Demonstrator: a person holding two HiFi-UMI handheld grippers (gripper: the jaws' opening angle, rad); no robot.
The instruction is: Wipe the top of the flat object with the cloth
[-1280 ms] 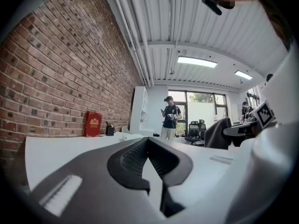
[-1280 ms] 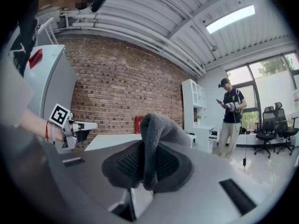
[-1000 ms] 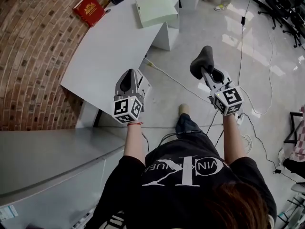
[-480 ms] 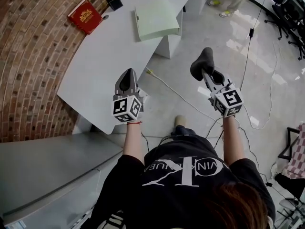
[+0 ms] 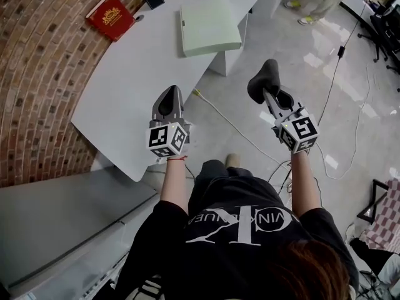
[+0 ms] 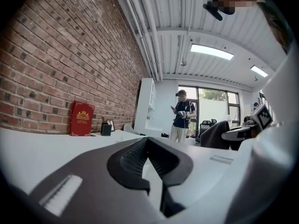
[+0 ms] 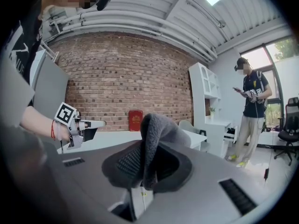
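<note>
On your left, a red brick wall [image 5: 37, 74] runs along the far edge of the white counter [image 5: 137, 80], and a grey cabinet top [image 5: 56, 224] lies near the counter's near corner. The floor [image 5: 262, 36] below you is pale, glossy grey, with a white cable [image 5: 231, 121] trailing across it and dark office chairs [image 5: 389, 27] off to your right. Ahead of you stand a tall white shelf unit [image 6: 149, 101] and a wide window [image 6: 216, 107] with greenery outside, under bright strip lights [image 6: 211, 52] on a white ribbed ceiling [image 6: 177, 13].

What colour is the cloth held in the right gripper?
The cloth is dark grey, clearest in the right gripper view.
</note>
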